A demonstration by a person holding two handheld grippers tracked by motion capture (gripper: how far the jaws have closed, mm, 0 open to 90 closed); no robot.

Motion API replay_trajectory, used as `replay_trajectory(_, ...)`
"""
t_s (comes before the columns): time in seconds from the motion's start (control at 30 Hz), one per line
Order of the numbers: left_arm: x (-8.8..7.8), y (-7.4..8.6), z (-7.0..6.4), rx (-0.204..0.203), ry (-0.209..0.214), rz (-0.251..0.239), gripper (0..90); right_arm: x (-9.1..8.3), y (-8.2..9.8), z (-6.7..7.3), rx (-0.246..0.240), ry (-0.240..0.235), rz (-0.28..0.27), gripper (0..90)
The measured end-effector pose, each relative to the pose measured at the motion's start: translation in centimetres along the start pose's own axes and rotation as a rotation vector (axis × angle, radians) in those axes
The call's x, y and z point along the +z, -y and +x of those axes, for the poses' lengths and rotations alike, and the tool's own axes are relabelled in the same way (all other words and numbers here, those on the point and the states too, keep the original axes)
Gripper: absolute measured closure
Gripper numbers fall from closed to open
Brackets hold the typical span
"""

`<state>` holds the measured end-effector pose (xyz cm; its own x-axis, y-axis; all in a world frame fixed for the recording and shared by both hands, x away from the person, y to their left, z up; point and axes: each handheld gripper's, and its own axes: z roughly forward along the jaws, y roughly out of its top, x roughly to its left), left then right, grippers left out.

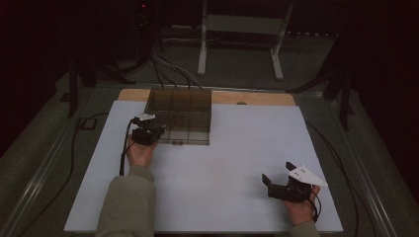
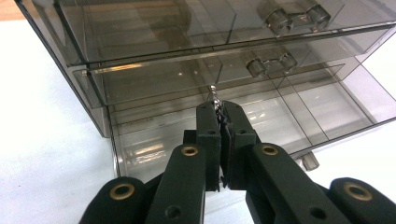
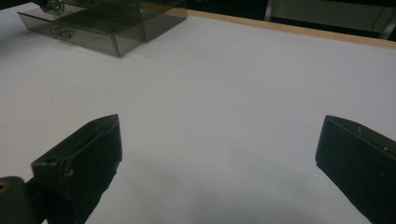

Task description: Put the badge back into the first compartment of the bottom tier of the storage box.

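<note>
Smoke-tinted drawer box (image 1: 180, 116) sits at the far left of the white desk (image 1: 237, 158), its lowest drawer (image 2: 243, 121) pulled out toward the person. Directly over that open drawer hangs the left gripper (image 2: 219, 108), jaws pressed together on a small metallic piece (image 2: 214, 93) (too small to identify) that sticks out just past the tips. Well apart from the box, near the front right edge of the desk, the right gripper (image 1: 276, 174) rests with jaws spread wide and nothing between them.
</note>
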<state>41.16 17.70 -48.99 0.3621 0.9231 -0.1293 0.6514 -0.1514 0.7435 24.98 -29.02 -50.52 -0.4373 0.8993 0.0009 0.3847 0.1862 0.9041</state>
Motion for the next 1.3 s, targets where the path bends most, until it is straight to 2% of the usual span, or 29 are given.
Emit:
replay_trajectory(0.5,0.78,0.84,0.32,-0.025,-0.008,0.028,88.3,-0.01,0.05,-0.05,-0.002,0.001,0.001,0.9)
replay_trajectory(1.07,0.61,0.95,0.76,-0.039,-0.015,0.023,88.7,0.02,0.04,0.00,-0.004,0.001,0.001,1.0)
replay_trajectory(1.3,0.45,0.97,0.90,-0.033,-0.054,0.035,85.1,0.05,0.05,0.00,-0.006,0.000,0.002,1.0)
